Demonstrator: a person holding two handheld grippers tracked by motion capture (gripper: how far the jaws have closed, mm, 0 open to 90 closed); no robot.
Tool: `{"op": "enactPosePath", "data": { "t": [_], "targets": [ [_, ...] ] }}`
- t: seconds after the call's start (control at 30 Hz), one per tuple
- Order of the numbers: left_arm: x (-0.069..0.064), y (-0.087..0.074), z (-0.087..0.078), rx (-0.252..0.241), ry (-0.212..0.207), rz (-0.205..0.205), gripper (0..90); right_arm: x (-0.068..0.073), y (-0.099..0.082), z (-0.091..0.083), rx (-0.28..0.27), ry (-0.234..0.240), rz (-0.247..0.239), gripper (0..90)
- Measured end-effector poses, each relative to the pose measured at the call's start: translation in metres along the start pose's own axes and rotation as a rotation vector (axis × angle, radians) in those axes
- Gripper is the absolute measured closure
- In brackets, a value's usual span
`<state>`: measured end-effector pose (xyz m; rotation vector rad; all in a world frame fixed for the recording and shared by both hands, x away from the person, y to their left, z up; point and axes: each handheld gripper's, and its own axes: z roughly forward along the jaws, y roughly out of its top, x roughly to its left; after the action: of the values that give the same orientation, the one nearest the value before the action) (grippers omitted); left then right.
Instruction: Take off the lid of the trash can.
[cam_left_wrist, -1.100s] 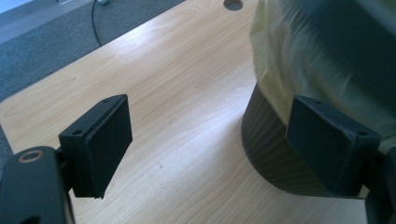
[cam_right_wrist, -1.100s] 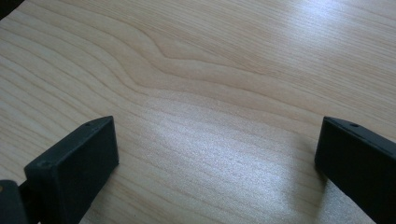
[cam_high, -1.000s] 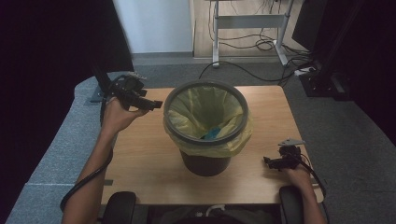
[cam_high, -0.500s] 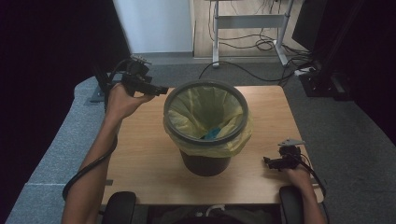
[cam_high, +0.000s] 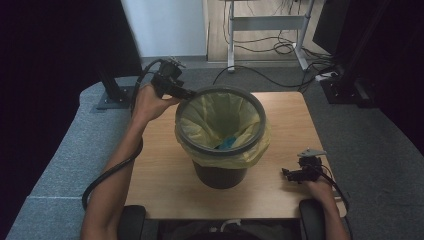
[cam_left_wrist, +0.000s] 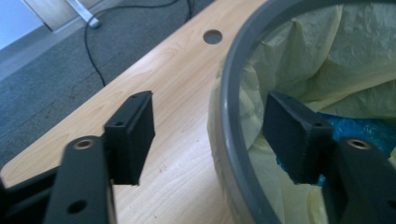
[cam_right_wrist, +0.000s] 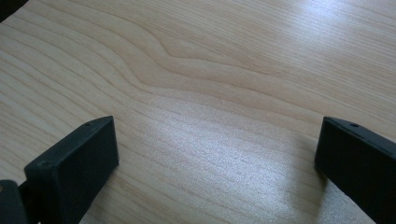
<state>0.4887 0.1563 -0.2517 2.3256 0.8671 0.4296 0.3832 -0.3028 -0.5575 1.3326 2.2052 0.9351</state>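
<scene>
A dark grey waste bin (cam_high: 235, 151) lined with a yellow bag (cam_high: 215, 115) stands mid-table, with something blue (cam_high: 227, 143) at its bottom. My left gripper (cam_high: 187, 95) is at the bin's far-left rim. In the left gripper view its jaws straddle the grey rim (cam_left_wrist: 229, 102), one outside over the table and one inside against the bag (cam_left_wrist: 327, 60). They have just been closing, and a gap still separates the outer jaw from the rim. My right gripper (cam_high: 286, 173) rests low at the table's near right, its jaws wide apart over bare wood (cam_right_wrist: 217, 140).
The wooden table (cam_high: 160, 170) has a round cable hole (cam_left_wrist: 213, 36) beyond the bin. Grey carpet, a desk frame with cables (cam_high: 265, 45) and dark equipment surround it. A black cable trails from the left forearm.
My left hand moved up and away along the bin's left side, bringing the jaws from beside the bin onto its rim. The right hand stayed put.
</scene>
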Motion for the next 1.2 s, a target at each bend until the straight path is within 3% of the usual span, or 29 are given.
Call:
{"op": "enactPosePath", "data": {
  "t": [0.13, 0.23, 0.3, 0.43, 0.97, 1.03, 1.2],
  "targets": [
    [-0.001, 0.002, 0.012, 0.032, 0.002, 0.015, 45.2, 0.0, 0.0, 0.0, 0.0, 0.003, -0.002, 0.0],
    [-0.002, 0.002, 0.018, 0.041, -0.025, 0.023, 52.2, 0.0, 0.0, 0.0, -0.001, 0.005, -0.004, 0.0],
    [-0.003, 0.002, 0.021, 0.045, -0.016, 0.029, 58.3, 0.0, 0.0, 0.0, -0.001, 0.006, -0.004, 0.0],
    [-0.004, 0.002, 0.021, 0.036, -0.045, 0.02, 75.3, 0.0, 0.0, 0.0, -0.001, 0.007, -0.006, 0.0],
    [0.006, 0.003, 0.007, -0.023, -0.113, -0.093, 77.7, 0.001, 0.0, 0.0, 0.001, 0.011, -0.009, 0.0],
    [0.009, 0.001, 0.006, -0.03, -0.139, -0.111, 77.8, 0.001, 0.0, 0.0, 0.001, 0.011, -0.009, 0.0],
    [0.015, -0.004, 0.0, -0.037, -0.141, -0.136, 77.7, 0.001, 0.0, 0.0, 0.001, 0.012, -0.011, 0.0]
  ]
}}
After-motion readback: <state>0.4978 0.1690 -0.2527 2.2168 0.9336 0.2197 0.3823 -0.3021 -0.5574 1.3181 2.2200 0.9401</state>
